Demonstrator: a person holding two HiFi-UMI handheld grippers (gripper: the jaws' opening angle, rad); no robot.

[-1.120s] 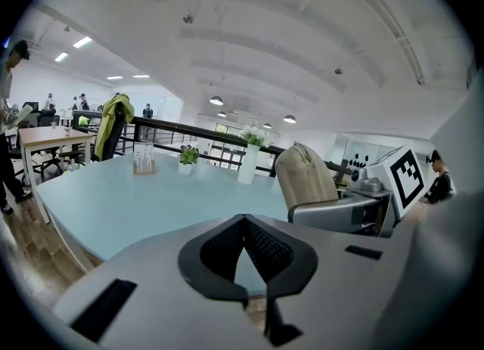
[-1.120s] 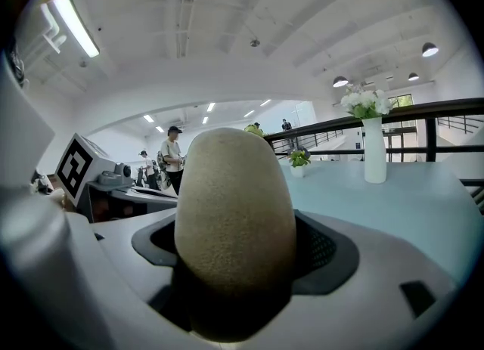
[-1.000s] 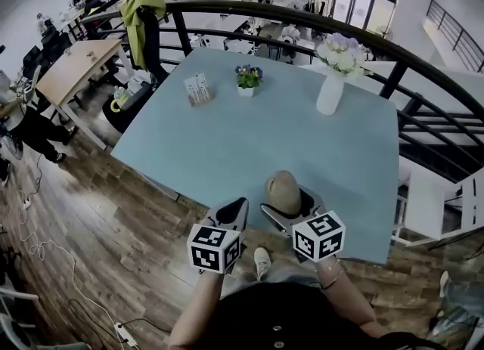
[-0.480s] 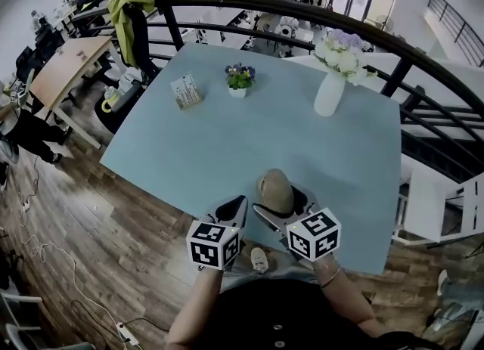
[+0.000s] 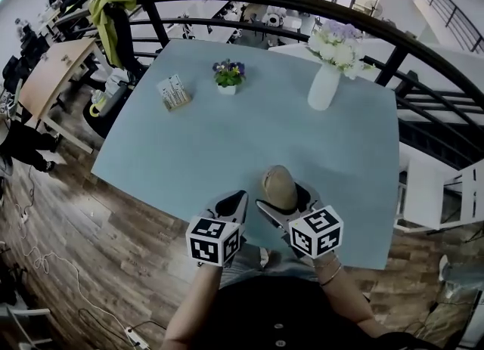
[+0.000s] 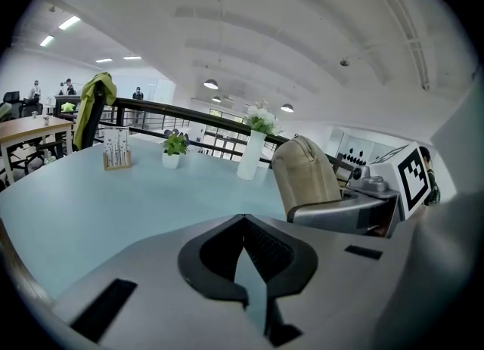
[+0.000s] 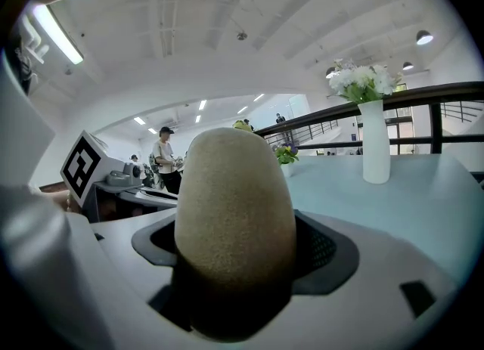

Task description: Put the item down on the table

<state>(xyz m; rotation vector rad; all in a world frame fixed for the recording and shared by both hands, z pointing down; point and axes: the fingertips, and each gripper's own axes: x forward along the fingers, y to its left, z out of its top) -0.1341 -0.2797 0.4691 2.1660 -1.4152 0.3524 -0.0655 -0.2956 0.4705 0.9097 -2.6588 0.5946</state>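
The right gripper [image 5: 283, 200] clamps the tan egg-shaped fabric pouch [image 5: 278, 184] upright between its jaws; the left gripper [image 5: 229, 206] is closed and empty.

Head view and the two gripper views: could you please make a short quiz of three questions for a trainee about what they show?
1. True or false: the left gripper is shut, with nothing between its jaws.
2. Which one holds the beige pouch? A the left gripper; B the right gripper; C neither.
3. Fill in: in the head view, the small flower pot stands between the wooden stand and the white ___.

Key: 1 true; 2 B; 3 vase.
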